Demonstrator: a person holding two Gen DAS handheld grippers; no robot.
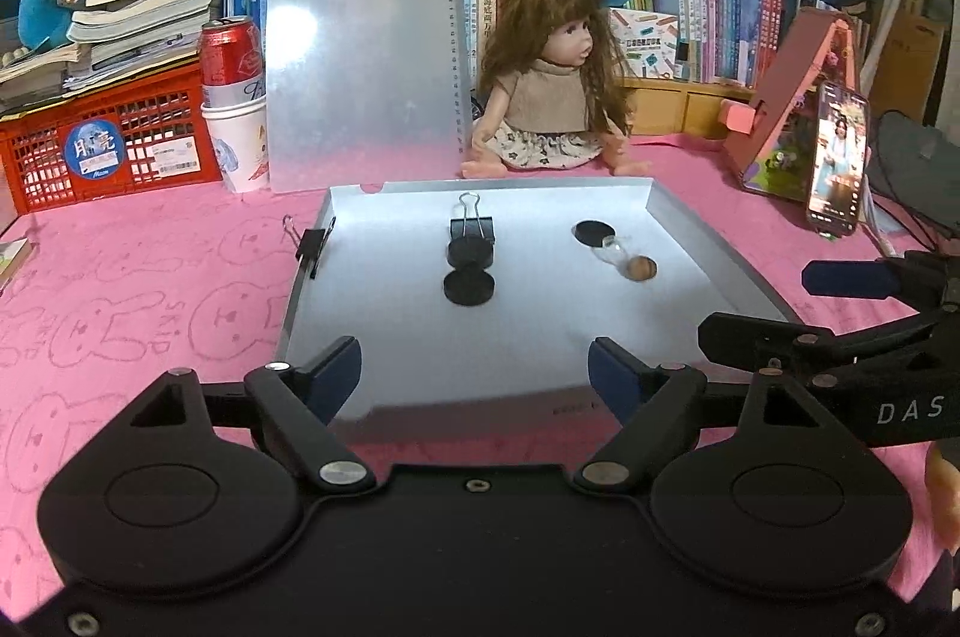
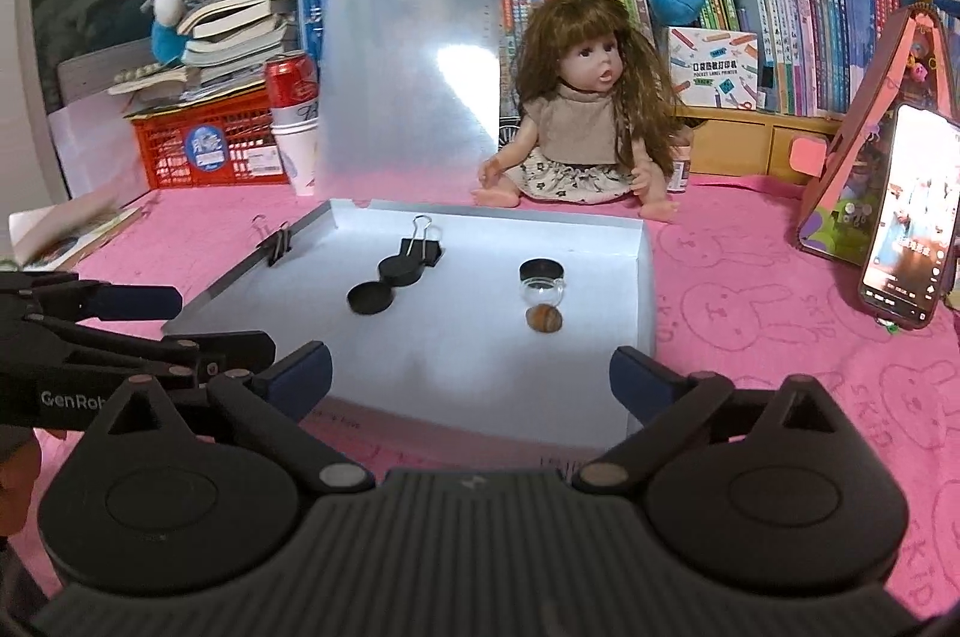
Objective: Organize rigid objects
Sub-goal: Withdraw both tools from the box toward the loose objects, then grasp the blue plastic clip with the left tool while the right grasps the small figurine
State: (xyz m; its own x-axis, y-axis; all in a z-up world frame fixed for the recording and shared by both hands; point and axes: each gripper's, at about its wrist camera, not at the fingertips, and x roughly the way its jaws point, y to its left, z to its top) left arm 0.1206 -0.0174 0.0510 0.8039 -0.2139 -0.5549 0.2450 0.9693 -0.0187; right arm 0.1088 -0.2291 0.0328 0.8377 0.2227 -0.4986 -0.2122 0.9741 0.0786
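Left gripper [image 1: 474,367]: jaws wide apart, blue pads bare, nothing between them; it hangs over the near edge of the tray [image 1: 678,217]. Right gripper [image 2: 471,376]: jaws at full spread, likewise empty, over the same near edge. Each gripper shows in the other's view, side on; the right one's body carries the white letters "DAS", cut off by the frame, and the left one's "GenRob", also cut off.

Tray: shallow, silver-white, on a pink cloth [image 1: 150,277] printed with rabbit outlines and the word "SKIP". A binder clip [image 1: 309,244] grips the tray's left wall, wire handle pointing up and outward. A second binder clip [image 1: 471,223] lies flat inside the tray, wire loop toward the far wall. Touching its near side is a black cap [image 1: 471,253], and just nearer again a black disc [image 1: 469,287]; the three form a line running from far to near. To the right lies a small glass jar [image 1: 609,247] on its side, its black lid [image 1: 591,233] toward the far wall and a brown ball [image 1: 641,268] at its near end; the long axis runs obliquely, far-left to near-right.

Beyond the tray: a doll [image 1: 555,96] seated facing right; an upright clipboard [image 1: 366,54]; a red can [image 1: 231,54] standing in a paper cup; a red crate [image 1: 108,144] with a blue round sticker, its characters hard to read. A lit phone [image 1: 837,156] leans at right. Book spines behind are too small to read.
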